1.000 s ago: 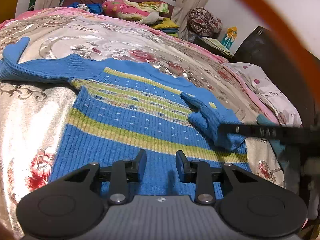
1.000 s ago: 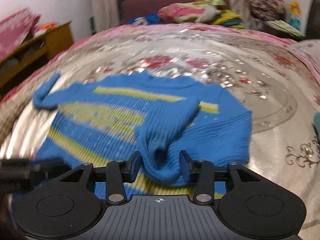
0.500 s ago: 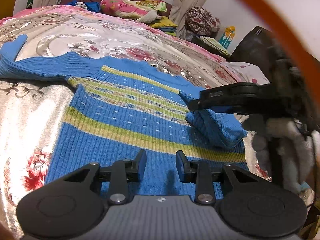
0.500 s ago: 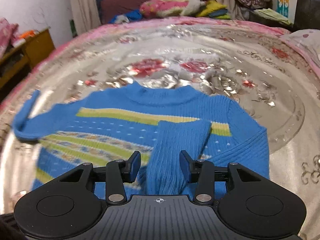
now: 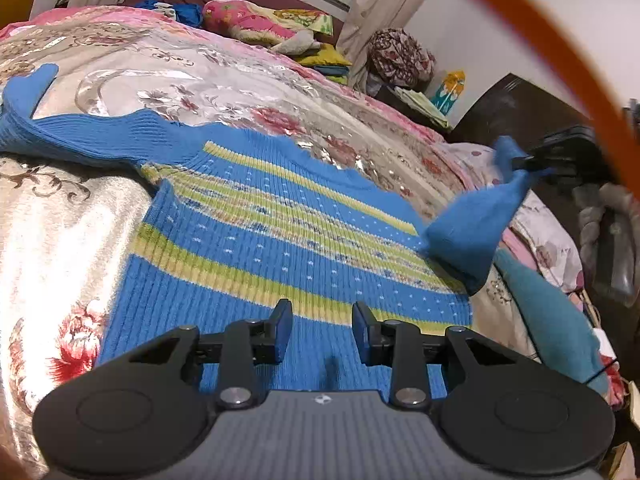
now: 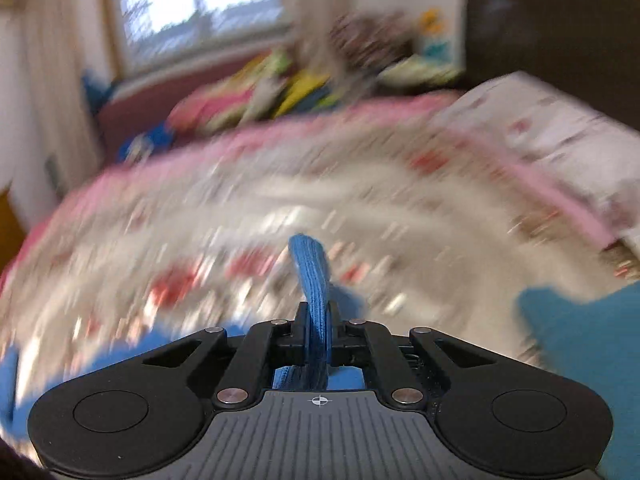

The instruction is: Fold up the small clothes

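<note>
We are pinching the cuff of the blue sleeve [image 6: 314,280] in our right gripper [image 6: 317,332], whose jaws have just been closing onto the knit, and we are holding it lifted off the striped blue sweater [image 5: 280,248] lying flat on the floral bedspread [image 5: 60,240]. Our left gripper [image 5: 322,330] is hovering over the sweater's hem with its jaws partly spread, gripping nothing.

Sweater [image 5: 280,232] lies flat on the bed [image 5: 120,80], hem toward the near edge. Left sleeve [image 5: 80,140] stretches toward the left edge. Right sleeve [image 5: 476,224] lifted off the bed toward the right edge. Pillows [image 5: 264,24] along the far edge.
</note>
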Motion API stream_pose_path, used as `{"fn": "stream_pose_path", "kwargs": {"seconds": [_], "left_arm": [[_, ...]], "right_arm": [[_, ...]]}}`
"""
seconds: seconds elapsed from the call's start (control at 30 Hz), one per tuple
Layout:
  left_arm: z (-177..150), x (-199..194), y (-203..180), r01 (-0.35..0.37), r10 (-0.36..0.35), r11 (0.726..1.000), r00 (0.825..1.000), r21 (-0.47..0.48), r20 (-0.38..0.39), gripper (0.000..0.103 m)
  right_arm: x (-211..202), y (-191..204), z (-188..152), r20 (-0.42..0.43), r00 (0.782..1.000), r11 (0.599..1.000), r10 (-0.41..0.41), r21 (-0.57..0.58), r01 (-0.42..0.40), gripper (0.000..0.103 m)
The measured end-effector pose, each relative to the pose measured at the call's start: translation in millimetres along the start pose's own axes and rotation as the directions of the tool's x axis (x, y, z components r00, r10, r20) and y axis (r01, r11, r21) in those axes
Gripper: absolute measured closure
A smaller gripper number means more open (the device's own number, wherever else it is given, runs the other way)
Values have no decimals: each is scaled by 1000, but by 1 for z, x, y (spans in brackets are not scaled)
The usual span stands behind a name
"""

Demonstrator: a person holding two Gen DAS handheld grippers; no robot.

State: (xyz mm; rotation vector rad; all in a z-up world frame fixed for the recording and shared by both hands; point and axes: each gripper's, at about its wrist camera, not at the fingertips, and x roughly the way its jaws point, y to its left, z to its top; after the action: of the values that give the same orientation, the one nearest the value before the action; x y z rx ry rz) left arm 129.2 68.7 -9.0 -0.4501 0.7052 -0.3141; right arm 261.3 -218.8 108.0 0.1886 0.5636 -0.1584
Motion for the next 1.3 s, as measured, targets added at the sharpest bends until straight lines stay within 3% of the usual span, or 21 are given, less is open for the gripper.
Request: {"fn": "stream_pose_path", "kwargs": {"seconds": [0.07, 0.13, 0.23, 0.3, 0.33, 0.37, 0.43, 0.5, 0.6, 0.67, 0.87, 1.03, 1.23, 1.3], "left_arm": [[1, 0, 1, 1, -1, 1000, 1000, -8, 4, 65], [1, 0, 2, -3, 3, 1000, 1000, -13, 7, 65], [2, 2, 3, -16, 17, 1000, 1000, -17, 10, 65], [2, 2, 6, -28, 28, 999, 1000, -19, 12, 65], [2, 1, 7, -35, 35, 999, 999, -24, 14, 65], [1, 1, 9, -40, 40, 999, 999, -29, 15, 65], [1, 1, 12, -47, 48, 998, 999, -43, 18, 65], [2, 0, 15, -45, 47, 997, 999, -58, 17, 65], [3, 1, 18, -28, 29, 997, 1000, -75, 12, 65], [3, 2, 16, -29, 30, 997, 999, -69, 13, 65], [1, 5, 14, -45, 46, 998, 999, -54, 9, 65], [-1, 10, 12, -85, 85, 996, 996, -26, 6, 64], [-2, 17, 7, -133, 133, 991, 991, 2, 8, 64], [2, 18, 3, -140, 140, 990, 990, 7, 17, 64]], "right_arm": [[-14, -7, 11, 79, 996, 999, -45, 27, 43, 98], [-20, -3, 12, 107, 993, 999, -39, 36, 35, 97], [-15, 30, -9, 59, 997, 998, 47, -35, -45, 97], [0, 62, -33, -31, 990, 987, 135, -81, -137, 97], [8, 78, -47, -80, 980, 977, 184, -91, -191, 96], [19, 96, -61, -158, 955, 959, 251, -96, -268, 88], [31, 118, -86, -276, 894, 922, 354, -55, -383, 88], [30, 129, -102, -331, 835, 879, 440, -32, -476, 88], [14, 121, -99, -330, 808, 847, 488, -46, -530, 85], [5, 98, -86, -305, 820, 852, 484, -48, -521, 84], [0, 32, -76, -231, 921, 941, 313, -57, -334, 75], [7, -27, -101, -214, 942, 965, 260, 97, -244, 75], [0, -64, -132, -73, 965, 932, 253, 287, -223, 76], [4, -70, -140, -89, 965, 926, 246, 314, -207, 76]]}}
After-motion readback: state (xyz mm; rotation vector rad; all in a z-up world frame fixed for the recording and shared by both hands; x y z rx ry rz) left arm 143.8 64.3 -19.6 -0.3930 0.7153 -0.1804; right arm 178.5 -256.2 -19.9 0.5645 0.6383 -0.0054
